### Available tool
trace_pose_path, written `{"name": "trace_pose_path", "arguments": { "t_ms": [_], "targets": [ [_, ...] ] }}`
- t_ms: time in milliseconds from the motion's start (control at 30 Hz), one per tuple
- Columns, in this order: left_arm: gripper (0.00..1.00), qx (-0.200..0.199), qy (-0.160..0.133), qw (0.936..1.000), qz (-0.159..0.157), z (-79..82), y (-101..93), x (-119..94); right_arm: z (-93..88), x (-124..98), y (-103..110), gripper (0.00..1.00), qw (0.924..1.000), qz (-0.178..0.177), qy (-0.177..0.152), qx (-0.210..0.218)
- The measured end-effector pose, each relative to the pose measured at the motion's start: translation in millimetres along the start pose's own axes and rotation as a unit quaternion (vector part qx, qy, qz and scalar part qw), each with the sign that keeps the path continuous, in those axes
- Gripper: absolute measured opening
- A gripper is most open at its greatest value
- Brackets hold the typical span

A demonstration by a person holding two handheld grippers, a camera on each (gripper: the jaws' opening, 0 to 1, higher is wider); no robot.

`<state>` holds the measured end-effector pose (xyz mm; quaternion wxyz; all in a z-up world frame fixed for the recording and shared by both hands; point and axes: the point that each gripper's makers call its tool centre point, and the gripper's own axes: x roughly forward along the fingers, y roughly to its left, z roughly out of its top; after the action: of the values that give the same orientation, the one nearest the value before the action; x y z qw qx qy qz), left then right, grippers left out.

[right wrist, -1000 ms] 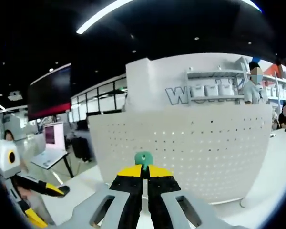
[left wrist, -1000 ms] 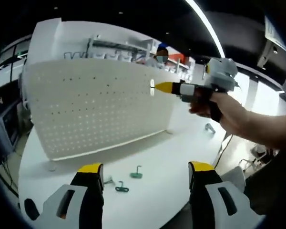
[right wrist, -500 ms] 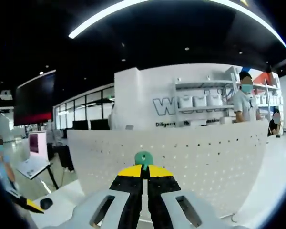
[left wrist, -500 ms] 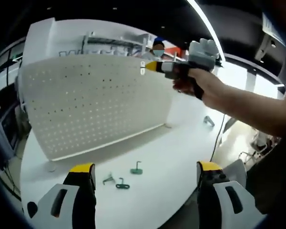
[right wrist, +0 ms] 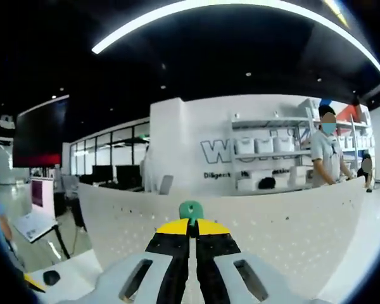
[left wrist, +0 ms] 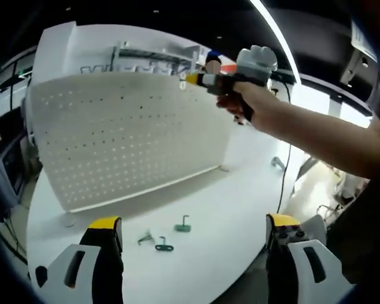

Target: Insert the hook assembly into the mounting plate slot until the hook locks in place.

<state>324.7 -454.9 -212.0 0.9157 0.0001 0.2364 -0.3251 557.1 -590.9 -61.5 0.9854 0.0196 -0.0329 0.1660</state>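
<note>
So the right gripper [right wrist: 191, 229] has its fingers clenched on a small green hook [right wrist: 191, 209], which pokes out just past the yellow tips, held up level with the top edge of the white pegboard [left wrist: 126, 139]. In the left gripper view you can see that same gripper out at the end of the person's arm [left wrist: 304, 136], tip sitting right at the board's upper right corner; can't tell if the hook is actually touching the board. The left gripper [left wrist: 193, 231] is low over the white worktop [left wrist: 221, 209] with its fingers released, spread wide apart, nothing between them. On the worktop in front of the board lie two more green hooks [left wrist: 182, 226] and a small grey metal piece [left wrist: 145, 238], close together.
</note>
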Motion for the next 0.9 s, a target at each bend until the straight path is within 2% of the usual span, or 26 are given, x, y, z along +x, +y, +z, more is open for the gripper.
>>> {"name": "trace_pose_path", "arguments": {
  "t_ms": [100, 267, 467, 900],
  "targets": [
    [0.95, -0.003, 0.001, 1.0000, 0.003, -1.6, 2.9, -0.5, -2.4, 7.2, -1.3, 0.00, 1.0000, -0.005, -0.004, -0.001],
    [0.94, -0.010, 0.005, 0.9999, 0.007, -4.9, 7.0, -0.7, -5.7, 17.3, -7.7, 0.00, 0.9994, -0.020, -0.019, 0.023],
    [0.93, -0.016, 0.004, 0.9998, 0.013, -5.8, 12.7, 0.1, -12.6, 26.8, -11.4, 0.00, 0.9993, -0.034, -0.016, 0.003],
    [0.92, -0.021, 0.007, 0.9996, 0.017, -6.9, 19.2, 0.3, -26.8, 31.1, -11.8, 0.00, 0.9979, -0.063, -0.015, 0.001]
  ]
}}
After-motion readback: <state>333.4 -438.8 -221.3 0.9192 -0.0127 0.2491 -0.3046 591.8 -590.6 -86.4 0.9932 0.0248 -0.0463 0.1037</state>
